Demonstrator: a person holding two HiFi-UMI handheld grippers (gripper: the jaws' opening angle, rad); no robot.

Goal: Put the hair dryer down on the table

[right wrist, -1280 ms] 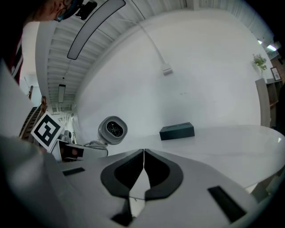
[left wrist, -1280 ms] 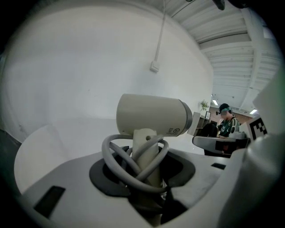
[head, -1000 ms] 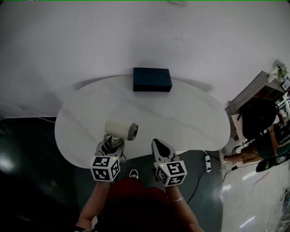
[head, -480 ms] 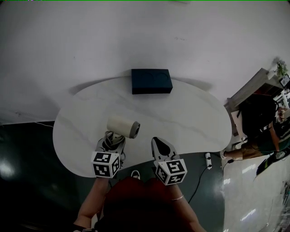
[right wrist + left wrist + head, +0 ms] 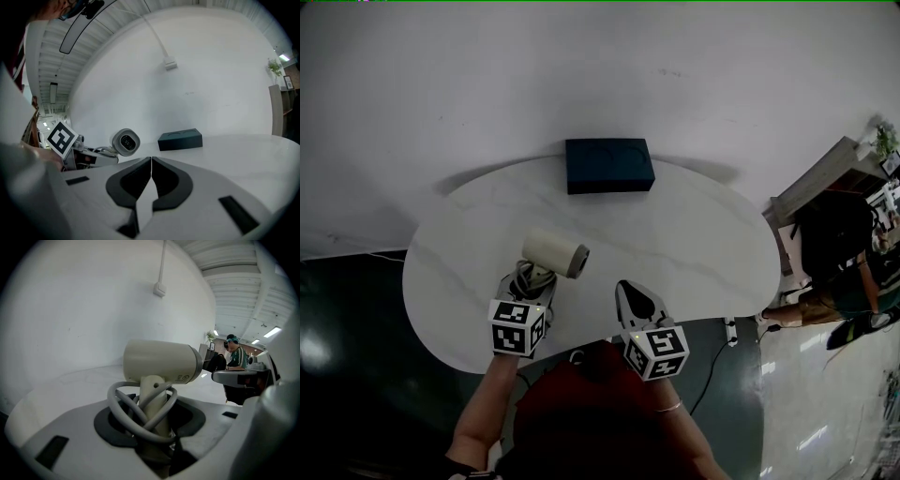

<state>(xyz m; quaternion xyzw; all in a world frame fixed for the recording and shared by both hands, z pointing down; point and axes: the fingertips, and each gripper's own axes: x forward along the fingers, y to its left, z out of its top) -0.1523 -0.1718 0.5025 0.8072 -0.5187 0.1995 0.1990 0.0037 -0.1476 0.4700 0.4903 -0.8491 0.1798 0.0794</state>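
While the left gripper (image 5: 529, 283) clamps the hair dryer (image 5: 554, 253) by its handle, seemingly just above the table (image 5: 694, 246), the right gripper (image 5: 630, 292) sits pinched shut, empty, at its three o'clock.

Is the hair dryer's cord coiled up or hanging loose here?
Coiled: the grey cord loops around the handle of the hair dryer, which the left gripper holds.
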